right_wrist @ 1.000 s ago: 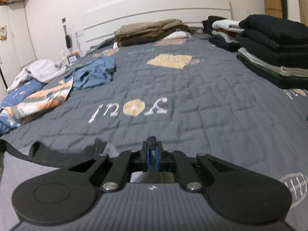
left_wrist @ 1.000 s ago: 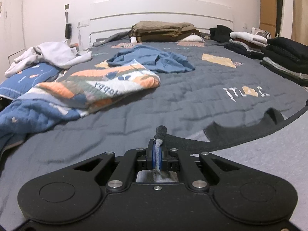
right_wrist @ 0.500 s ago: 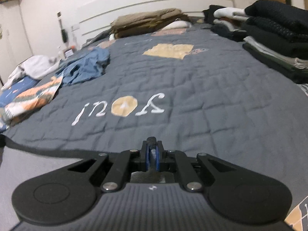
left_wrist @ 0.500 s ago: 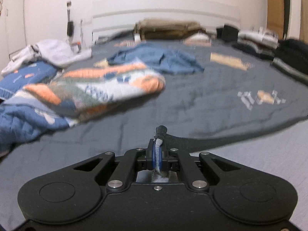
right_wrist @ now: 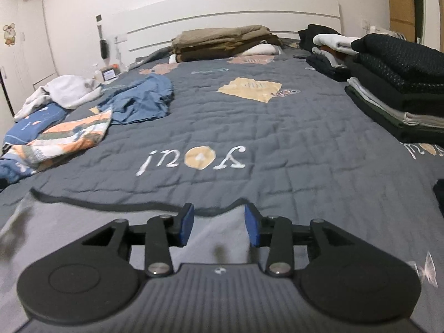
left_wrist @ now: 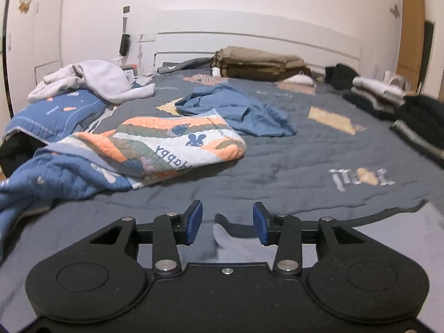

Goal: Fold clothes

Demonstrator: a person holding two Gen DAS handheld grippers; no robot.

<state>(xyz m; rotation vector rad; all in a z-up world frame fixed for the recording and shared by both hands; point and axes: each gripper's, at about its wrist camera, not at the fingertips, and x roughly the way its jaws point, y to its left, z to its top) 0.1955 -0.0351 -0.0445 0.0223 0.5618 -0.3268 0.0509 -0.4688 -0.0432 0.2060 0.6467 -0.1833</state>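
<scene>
1. The left tool (left_wrist: pixel 227 223) has its blue pads spread apart, gripping nothing, just above the grey garment (left_wrist: pixel 360 244).
2. The right tool (right_wrist: pixel 218 224) is likewise spread wide, over the same grey garment (right_wrist: pixel 111 222).
3. That garment lies flat on the near end of the bed (right_wrist: pixel 277 127), its dark-trimmed edge just beyond both tools.
4. A blue shirt (left_wrist: pixel 236 108) lies crumpled further up the bed; folded dark clothes (right_wrist: pixel 396 83) are stacked along the right side.
</scene>
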